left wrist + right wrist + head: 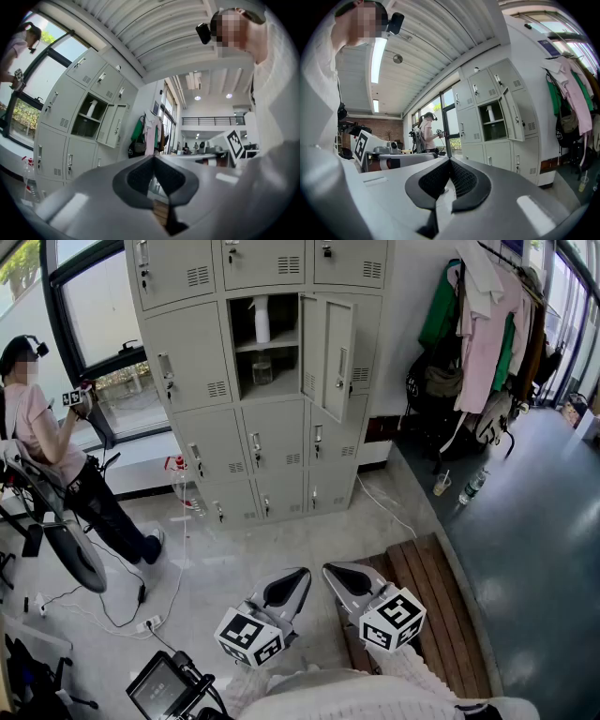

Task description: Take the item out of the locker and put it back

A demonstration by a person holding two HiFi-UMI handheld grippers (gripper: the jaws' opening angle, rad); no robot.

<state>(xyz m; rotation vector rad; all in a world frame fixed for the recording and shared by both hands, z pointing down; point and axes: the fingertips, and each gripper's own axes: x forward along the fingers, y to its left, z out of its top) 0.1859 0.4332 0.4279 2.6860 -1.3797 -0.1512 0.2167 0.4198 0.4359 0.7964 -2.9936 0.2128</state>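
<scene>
The grey locker bank stands across the room, with one door swung open. Inside that compartment a white bottle stands on the upper shelf and a clear jar on the lower one. The bottle also shows in the left gripper view and the right gripper view. Both grippers are held low and close to my body, far from the locker and pointing toward it. My left gripper is shut and empty, tips together. My right gripper is shut and empty as well.
A person with their own grippers stands at the left by the window, beside a wheel. Cables and a power strip lie on the floor. Clothes hang at the right, above a cup and a bottle. A wooden platform lies beside me.
</scene>
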